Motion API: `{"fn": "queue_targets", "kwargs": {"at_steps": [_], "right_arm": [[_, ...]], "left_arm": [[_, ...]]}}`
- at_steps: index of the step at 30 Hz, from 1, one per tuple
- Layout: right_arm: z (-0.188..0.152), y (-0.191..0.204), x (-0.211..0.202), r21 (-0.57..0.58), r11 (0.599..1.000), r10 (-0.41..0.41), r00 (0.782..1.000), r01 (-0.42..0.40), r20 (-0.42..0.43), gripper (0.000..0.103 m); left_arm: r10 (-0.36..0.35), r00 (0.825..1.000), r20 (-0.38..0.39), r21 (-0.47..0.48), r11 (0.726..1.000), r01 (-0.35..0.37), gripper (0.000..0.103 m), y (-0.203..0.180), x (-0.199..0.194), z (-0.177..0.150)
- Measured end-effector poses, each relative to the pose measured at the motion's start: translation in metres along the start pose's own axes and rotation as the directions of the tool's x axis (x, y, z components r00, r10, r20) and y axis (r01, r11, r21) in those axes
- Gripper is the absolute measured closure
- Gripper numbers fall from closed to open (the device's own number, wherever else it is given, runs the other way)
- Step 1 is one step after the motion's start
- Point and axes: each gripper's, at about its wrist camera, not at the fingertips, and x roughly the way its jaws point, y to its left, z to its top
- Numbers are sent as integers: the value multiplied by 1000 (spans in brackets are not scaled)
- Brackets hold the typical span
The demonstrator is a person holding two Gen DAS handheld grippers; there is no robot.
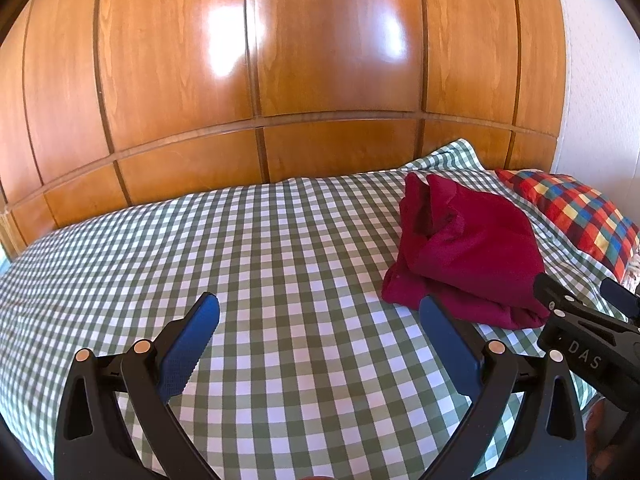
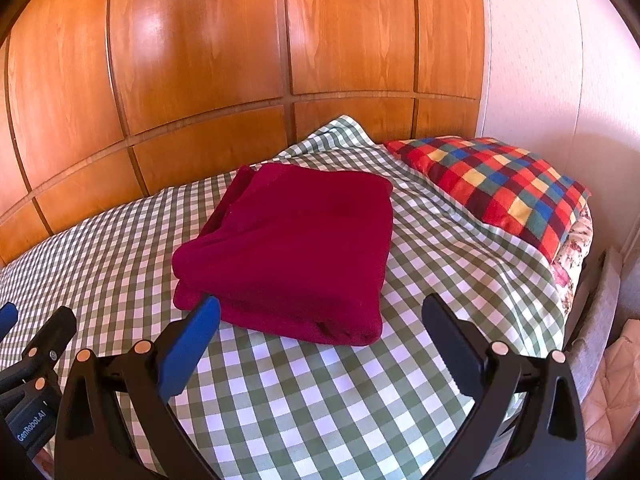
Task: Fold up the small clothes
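Note:
A dark red garment [image 2: 296,248] lies folded into a thick rectangle on the green checked bed sheet [image 2: 320,392]. In the left wrist view the same red garment [image 1: 468,252] sits to the right, with one loose flap standing up at its far end. My right gripper [image 2: 320,308] is open just in front of the garment's near edge, its left pad close to the fold. My left gripper [image 1: 318,308] is open over bare sheet, left of the garment. The right gripper [image 1: 580,300] shows at that view's right edge; the left gripper [image 2: 36,320] shows at the right wrist view's left edge.
A glossy wooden panelled wall [image 1: 320,60] runs behind the bed. A multicoloured checked pillow [image 2: 496,188] lies at the right end of the bed, against a white wall [image 2: 560,60]. The bed's right side drops off past a flowered mattress edge [image 2: 576,240].

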Motion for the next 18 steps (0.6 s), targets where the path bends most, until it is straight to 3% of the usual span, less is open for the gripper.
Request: {"fn": "queue_targets", "kwargs": {"at_steps": [11, 18], "right_arm": [[7, 4, -8, -56, 998, -5, 998, 8, 60, 2], [5, 9, -3, -85, 996, 2, 999, 3, 54, 2]], "left_arm": [[18, 1000, -11, -19, 1000, -18, 4, 11, 1, 0], [15, 1000, -10, -18, 1000, -15, 4, 11, 0, 0]]}}
